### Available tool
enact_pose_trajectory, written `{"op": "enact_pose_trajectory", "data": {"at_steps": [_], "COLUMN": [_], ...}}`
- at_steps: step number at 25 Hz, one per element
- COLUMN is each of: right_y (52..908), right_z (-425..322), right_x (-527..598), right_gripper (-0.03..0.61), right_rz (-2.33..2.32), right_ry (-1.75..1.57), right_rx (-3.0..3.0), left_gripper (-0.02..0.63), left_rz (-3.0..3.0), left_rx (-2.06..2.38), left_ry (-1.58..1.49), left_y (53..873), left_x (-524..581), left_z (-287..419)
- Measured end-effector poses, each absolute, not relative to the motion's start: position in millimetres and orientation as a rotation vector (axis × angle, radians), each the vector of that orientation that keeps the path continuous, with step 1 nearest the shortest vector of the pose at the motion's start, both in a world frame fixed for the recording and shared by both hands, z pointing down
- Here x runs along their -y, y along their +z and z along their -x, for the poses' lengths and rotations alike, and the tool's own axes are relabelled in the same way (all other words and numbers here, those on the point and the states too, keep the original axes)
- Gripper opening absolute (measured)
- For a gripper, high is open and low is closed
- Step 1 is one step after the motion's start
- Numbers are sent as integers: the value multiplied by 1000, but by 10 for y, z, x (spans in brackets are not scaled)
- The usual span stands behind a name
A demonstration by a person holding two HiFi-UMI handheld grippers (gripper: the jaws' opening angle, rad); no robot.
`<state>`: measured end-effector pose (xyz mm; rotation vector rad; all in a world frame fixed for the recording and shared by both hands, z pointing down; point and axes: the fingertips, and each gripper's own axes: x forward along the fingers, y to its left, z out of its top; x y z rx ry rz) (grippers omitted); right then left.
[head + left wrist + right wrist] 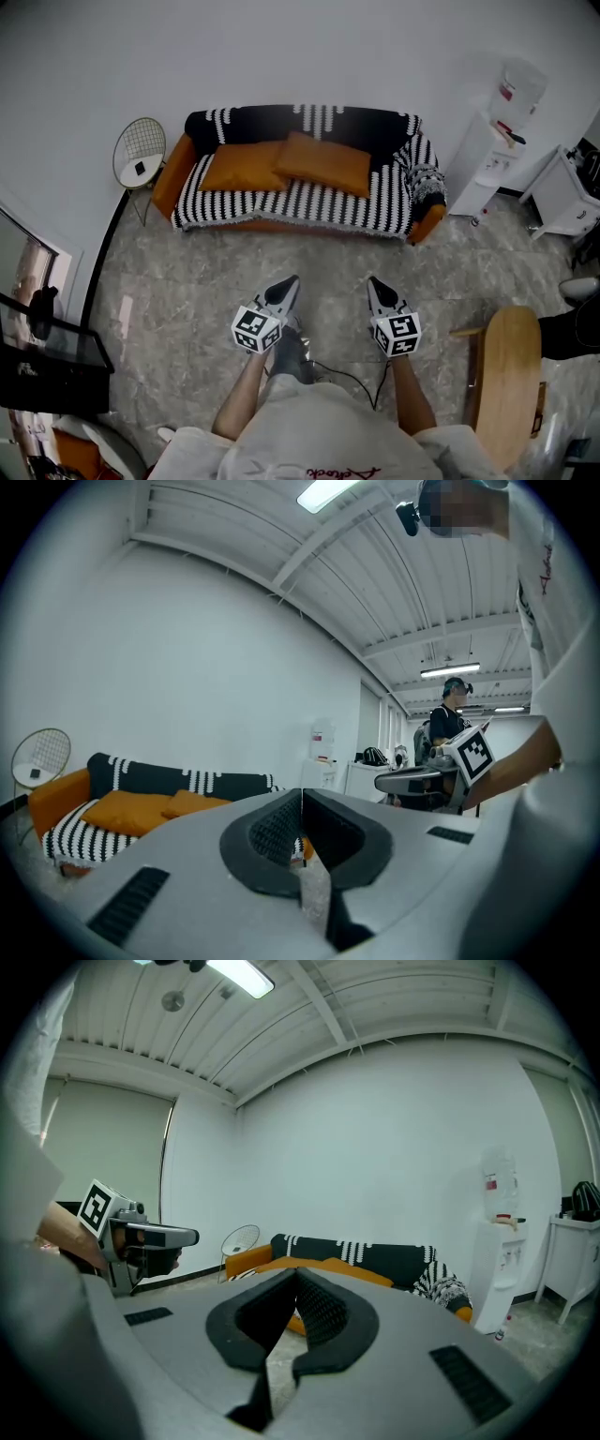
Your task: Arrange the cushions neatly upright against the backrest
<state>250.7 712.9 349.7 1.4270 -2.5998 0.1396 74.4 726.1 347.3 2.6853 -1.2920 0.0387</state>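
One orange cushion (242,169) lies on the seat of the striped sofa (309,204), and a second orange cushion (323,161) overlaps its edge near the backrest. The left gripper (286,291) and right gripper (378,289) hang over the floor, well apart from the sofa, with both pairs of jaws closed on nothing.

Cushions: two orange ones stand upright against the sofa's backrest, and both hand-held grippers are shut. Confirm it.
Not upright. The head view shows the left cushion and right cushion, both orange, lying flat on the seat of the sofa. The left hand-held gripper and right hand-held gripper are shut, as stated.
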Motion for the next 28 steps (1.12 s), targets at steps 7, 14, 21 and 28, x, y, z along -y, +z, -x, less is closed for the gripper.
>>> {"op": "enact_pose_trajectory", "data": {"at_steps": [7, 14, 21, 28], "right_y": [3538, 3545, 3532, 3508], "right_z": [-2397, -2230, -2022, -1742], "right_x": [-6748, -6166, -5486, -4772], "right_gripper": [29, 29, 29, 29], "right_rz": [-1434, -1407, -1382, -1406], "right_ry": [132, 122, 139, 156], "right_rx": [2594, 2587, 2568, 2536], "left_gripper": [31, 31, 31, 31], "left_rz": [-2698, -2710, -2684, -2670], "left_rx": [1256, 1236, 1217, 1192], "left_ry": [49, 27, 25, 20], "left_y": [3583, 3553, 3567, 3572], "left_x": [-6857, -6216, -5580, -4849], "left_z": [-656, -582, -414, -88]}}
